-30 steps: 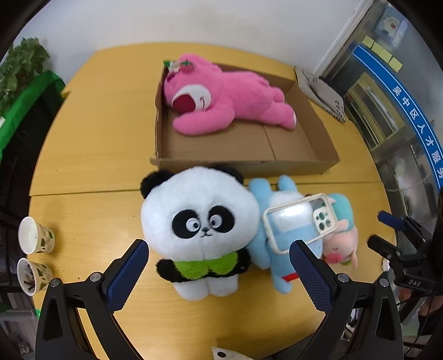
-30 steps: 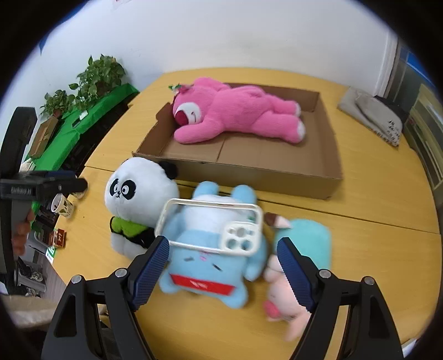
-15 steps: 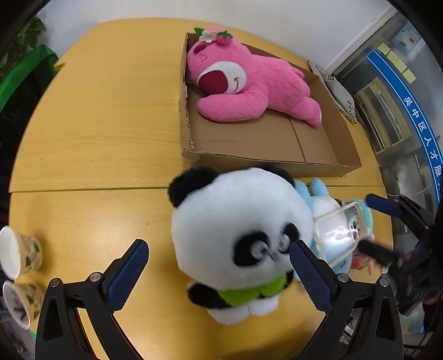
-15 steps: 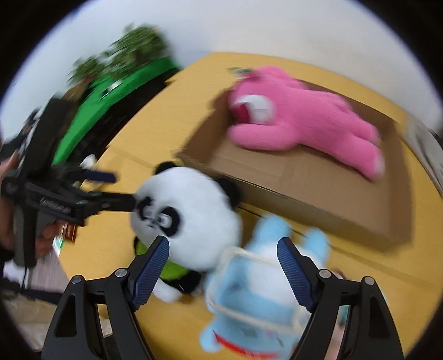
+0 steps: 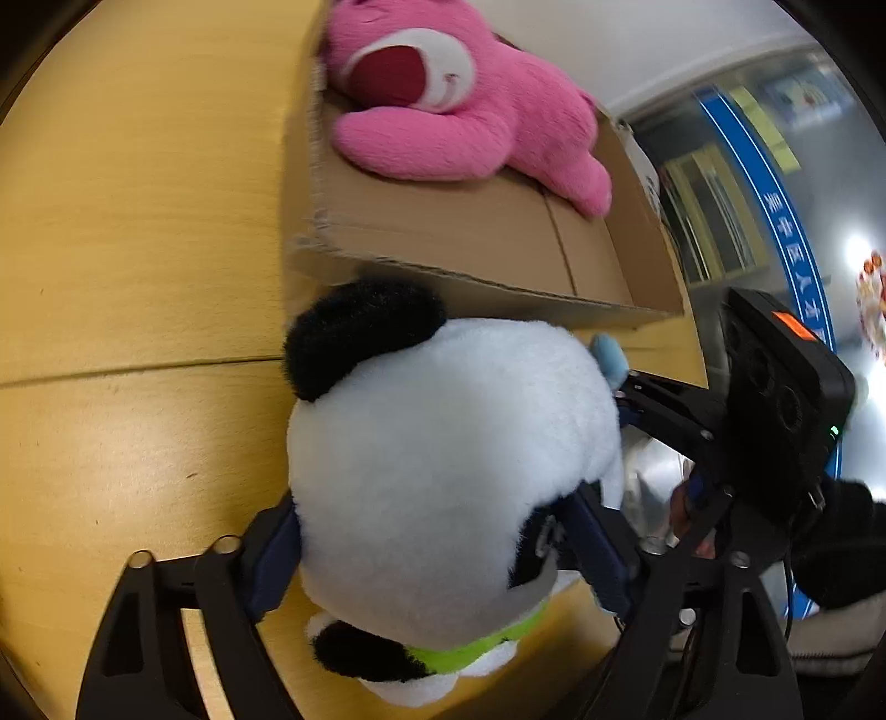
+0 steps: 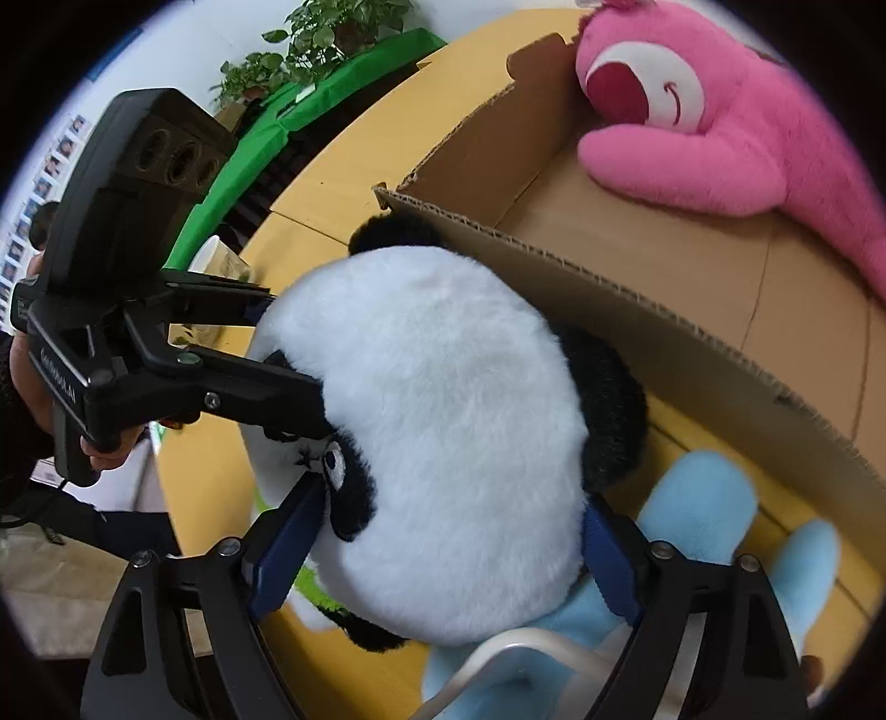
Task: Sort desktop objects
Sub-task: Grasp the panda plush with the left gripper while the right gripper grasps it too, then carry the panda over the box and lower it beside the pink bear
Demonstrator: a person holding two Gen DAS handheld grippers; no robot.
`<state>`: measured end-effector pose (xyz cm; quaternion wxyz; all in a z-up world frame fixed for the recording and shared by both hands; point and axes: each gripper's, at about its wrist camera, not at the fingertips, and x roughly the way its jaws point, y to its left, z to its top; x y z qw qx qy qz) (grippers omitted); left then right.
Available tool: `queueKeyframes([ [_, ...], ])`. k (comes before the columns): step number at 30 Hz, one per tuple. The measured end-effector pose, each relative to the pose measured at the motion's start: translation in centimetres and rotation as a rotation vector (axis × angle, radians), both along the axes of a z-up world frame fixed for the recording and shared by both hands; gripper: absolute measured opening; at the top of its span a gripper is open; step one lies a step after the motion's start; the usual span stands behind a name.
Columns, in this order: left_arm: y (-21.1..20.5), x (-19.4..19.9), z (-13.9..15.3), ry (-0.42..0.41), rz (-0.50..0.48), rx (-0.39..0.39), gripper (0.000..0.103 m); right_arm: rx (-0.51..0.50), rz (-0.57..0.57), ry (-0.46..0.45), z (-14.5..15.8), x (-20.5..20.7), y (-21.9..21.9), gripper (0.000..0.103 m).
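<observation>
A plush panda (image 5: 443, 465) stands on the wooden table (image 5: 138, 221) just in front of the cardboard box (image 5: 470, 232). My left gripper (image 5: 437, 559) is shut on the panda's head, its blue pads pressed into both sides. My right gripper (image 6: 437, 548) is also shut on the panda (image 6: 443, 432), from the other side. A pink plush bear (image 5: 454, 99) lies inside the box; it also shows in the right wrist view (image 6: 720, 122). A blue plush toy (image 6: 709, 526) lies beside the panda, with a white phone case (image 6: 531, 653) on it.
The right gripper's body (image 5: 775, 415) shows at the right of the left wrist view. The left gripper's body (image 6: 127, 288) shows at the left of the right wrist view. A paper cup (image 6: 216, 260), green cloth (image 6: 310, 111) and plants (image 6: 332, 27) lie beyond the table's left edge.
Both grippers have moved in on the panda and closed on its head from opposite sides. The panda now fills both views and hides most of the blue toy.
</observation>
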<state>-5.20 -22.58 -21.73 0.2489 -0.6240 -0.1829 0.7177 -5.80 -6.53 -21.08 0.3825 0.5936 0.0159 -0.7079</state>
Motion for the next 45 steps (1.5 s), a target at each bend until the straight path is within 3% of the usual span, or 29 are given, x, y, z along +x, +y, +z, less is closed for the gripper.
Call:
queueKeyframes([
  [4,-0.4,0.7,0.8,0.007,0.007,-0.003,0.078,-0.051,-0.024,0.008,0.5,0.8,0.3,0.069],
  [9,-0.8,1.8,3.9,0.038,0.021,-0.011,0.073,-0.131,-0.058,0.033,2.8,1.9,1.1,0.061],
  [14,-1.0,1.9,11.0,0.161,0.051,0.01,0.071,-0.212,-0.087,0.17,9.6,1.8,3.3,0.06],
  [17,-0.8,0.0,15.3,0.261,0.064,0.026,0.071,-0.218,-0.09,0.301,14.8,-0.2,4.1,0.06],
  [21,0.1,-4.2,19.2,0.38,0.054,0.043,0.071,-0.177,-0.079,0.42,19.1,-3.8,5.7,0.06],
  [27,1.2,-9.8,20.5,0.444,0.052,0.063,0.071,-0.086,-0.011,0.512,22.0,-9.1,6.4,0.06],
  [31,1.2,-12.6,19.1,0.422,0.082,0.048,0.071,-0.082,0.031,0.483,20.0,-12.6,6.3,0.06],
  [38,0.9,-15.7,8.5,0.202,0.125,-0.06,0.071,-0.026,0.08,0.24,8.3,-16.6,4.5,0.06],
  [42,1.3,-15.9,5.3,0.177,0.1,-0.136,0.072,0.037,0.071,0.152,3.2,-16.4,3.4,0.06],
  [45,1.5,-16.0,3.5,0.167,0.087,-0.177,0.074,0.014,0.017,0.123,2.2,-16.7,3.8,0.066],
])
